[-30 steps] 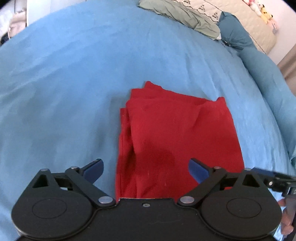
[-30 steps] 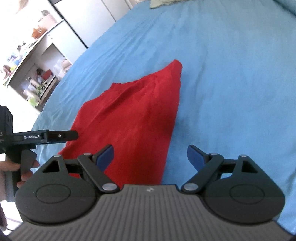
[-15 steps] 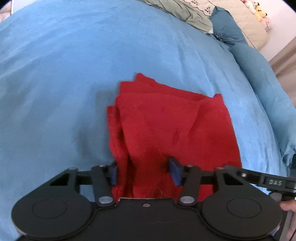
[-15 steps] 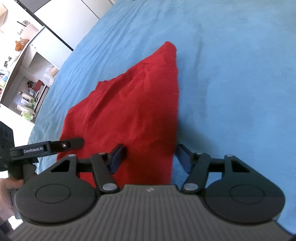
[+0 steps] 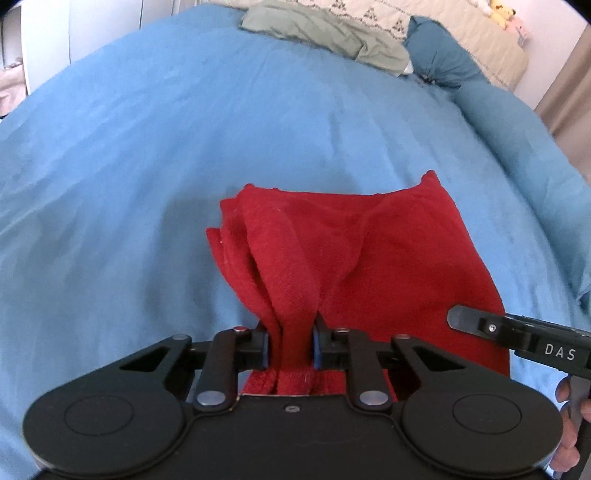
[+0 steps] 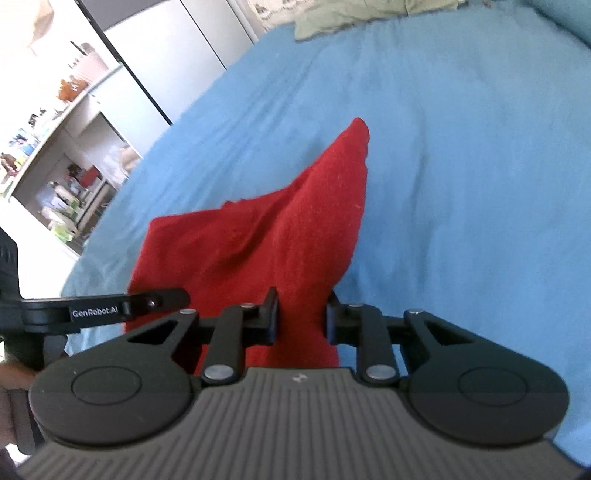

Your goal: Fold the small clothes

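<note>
A red garment (image 5: 354, 251) lies partly folded on the blue bed cover (image 5: 147, 155). My left gripper (image 5: 290, 347) is shut on its near left corner, with the layers bunched between the blue pads. My right gripper (image 6: 301, 317) is shut on the near right corner of the same red garment (image 6: 288, 229), which rises in a ridge to its far tip. The near edge is lifted off the bed. Each gripper shows at the edge of the other's view.
A green garment (image 5: 325, 33) and a patterned beige quilt (image 5: 461, 40) lie at the far end of the bed. A dark blue pillow (image 5: 439, 59) lies at the far right. White shelves with clutter (image 6: 55, 155) stand beyond the bed's left edge.
Both grippers went from open to shut on the garment's near corners. The near edge has been gathered and lifted, and the cloth now bunches up toward the grippers.
</note>
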The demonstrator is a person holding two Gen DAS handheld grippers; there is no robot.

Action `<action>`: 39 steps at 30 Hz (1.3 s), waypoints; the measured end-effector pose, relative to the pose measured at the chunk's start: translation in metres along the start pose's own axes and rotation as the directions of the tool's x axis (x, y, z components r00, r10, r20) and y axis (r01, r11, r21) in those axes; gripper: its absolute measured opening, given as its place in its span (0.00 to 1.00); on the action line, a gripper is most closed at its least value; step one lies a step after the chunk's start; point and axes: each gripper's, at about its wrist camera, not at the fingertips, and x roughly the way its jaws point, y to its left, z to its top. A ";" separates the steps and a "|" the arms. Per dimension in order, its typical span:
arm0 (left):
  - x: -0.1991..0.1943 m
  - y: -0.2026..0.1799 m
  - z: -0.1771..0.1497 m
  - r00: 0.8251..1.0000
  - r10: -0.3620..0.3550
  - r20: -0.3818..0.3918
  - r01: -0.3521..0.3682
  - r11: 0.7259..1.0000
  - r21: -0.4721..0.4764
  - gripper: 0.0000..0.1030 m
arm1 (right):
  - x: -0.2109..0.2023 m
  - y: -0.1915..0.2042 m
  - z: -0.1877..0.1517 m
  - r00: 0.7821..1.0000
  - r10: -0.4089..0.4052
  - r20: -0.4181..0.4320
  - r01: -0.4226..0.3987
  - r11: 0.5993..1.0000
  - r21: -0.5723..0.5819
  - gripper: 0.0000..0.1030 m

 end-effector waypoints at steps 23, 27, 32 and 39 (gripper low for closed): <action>-0.030 -0.099 -0.175 0.997 -0.078 -0.013 0.079 0.995 0.057 0.34 | -0.135 -0.112 -0.151 1.000 -0.001 0.021 0.000 0.997 0.076 0.38; -0.022 -0.089 -0.186 0.996 -0.062 0.056 0.055 0.991 0.122 0.66 | -0.127 -0.132 -0.169 0.997 0.037 0.070 -0.043 0.996 0.076 0.42; -0.036 -0.081 -0.202 0.989 -0.046 0.137 0.031 0.994 0.109 0.72 | -0.142 -0.138 -0.181 0.988 0.036 0.150 -0.048 0.996 0.080 0.74; -0.074 -0.067 -0.223 0.983 0.024 0.179 -0.042 0.995 0.092 0.72 | -0.182 -0.127 -0.201 0.981 -0.074 0.177 0.062 0.995 0.076 0.90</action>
